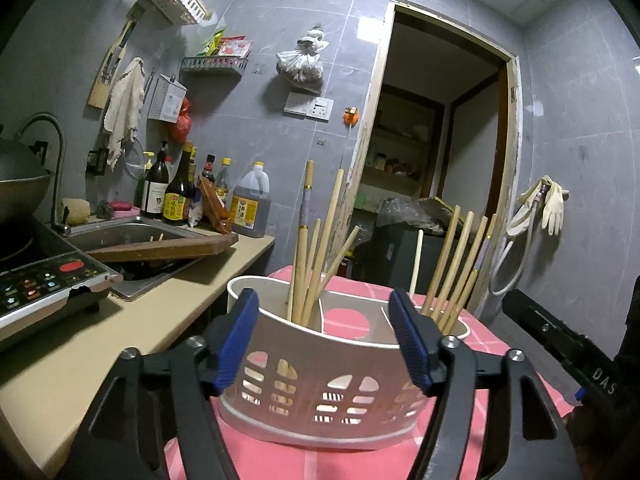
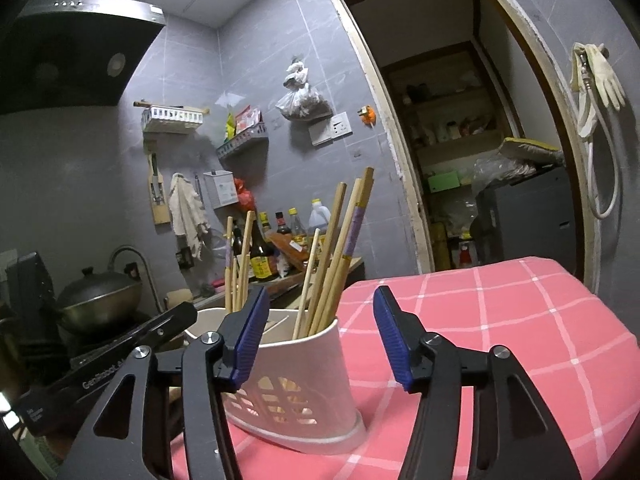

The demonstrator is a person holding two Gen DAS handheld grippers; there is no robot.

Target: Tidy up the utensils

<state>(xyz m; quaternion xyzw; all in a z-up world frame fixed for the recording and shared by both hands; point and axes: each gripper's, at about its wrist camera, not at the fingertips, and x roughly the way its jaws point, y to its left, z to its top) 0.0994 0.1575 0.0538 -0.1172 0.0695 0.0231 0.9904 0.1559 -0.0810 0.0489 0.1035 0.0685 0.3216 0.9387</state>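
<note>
Both claws, left claw and right claw, wide apart, empty. White slotted plastic utensil holder stands just ahead on pink checked table, wooden chopsticks upright in outer compartments. Risk: a forward nudge tips the light holder, spilling sticks.

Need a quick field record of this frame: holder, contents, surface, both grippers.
holder: white utensil holder, three compartments, upright on the pink checked cloth
left compartment: bundle of chopsticks
middle compartment: looks empty
right compartment: second bundle of chopsticks
left gripper: jaws open, straddling the holder's front, pads not pressing
right gripper: jaws open, holding nothing; holder's right end shows between them
</note>
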